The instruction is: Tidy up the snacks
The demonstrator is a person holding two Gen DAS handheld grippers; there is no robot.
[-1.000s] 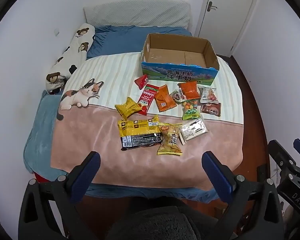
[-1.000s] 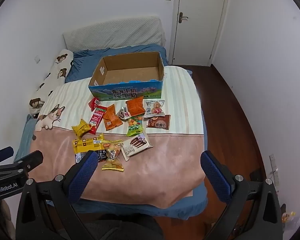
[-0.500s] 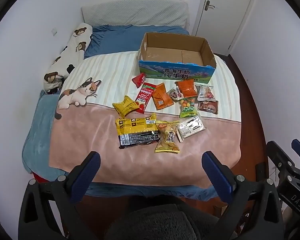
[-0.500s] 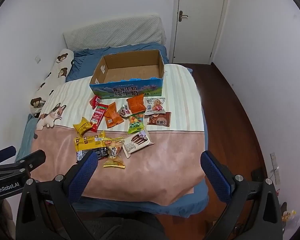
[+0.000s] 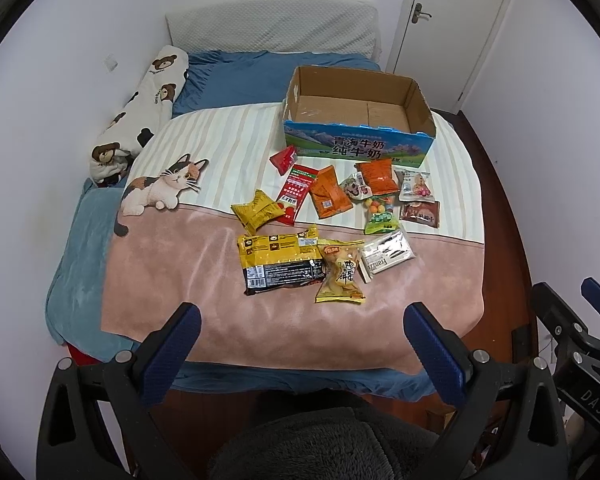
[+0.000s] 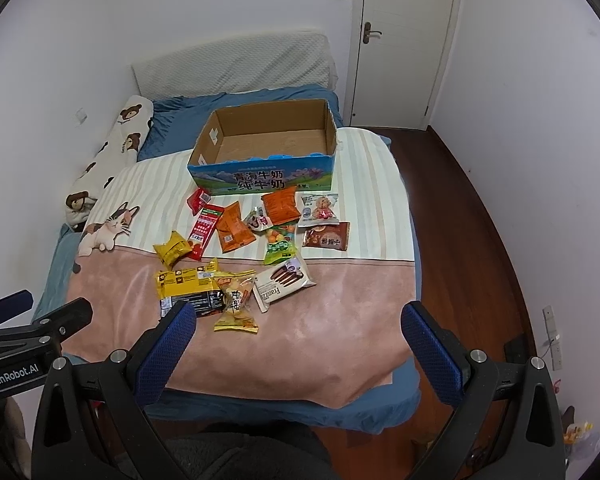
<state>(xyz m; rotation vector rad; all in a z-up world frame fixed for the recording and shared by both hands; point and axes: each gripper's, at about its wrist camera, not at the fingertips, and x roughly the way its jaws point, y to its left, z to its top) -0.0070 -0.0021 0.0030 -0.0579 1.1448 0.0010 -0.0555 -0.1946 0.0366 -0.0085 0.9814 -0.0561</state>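
Jaws of both grippers stay apart, empty; the snacks (image 5: 324,232) and box (image 5: 358,120) haven't moved.

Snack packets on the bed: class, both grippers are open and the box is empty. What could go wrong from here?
1. The yellow egg-cake packet overlaps the yellow-black packet and the Franzzi wafer packet; a grab may lift or drag a neighbour.
2. The soft blanket may bunch up under a closing left gripper.
3. The cardboard box lies beyond the pile, so a carried packet might fall short.
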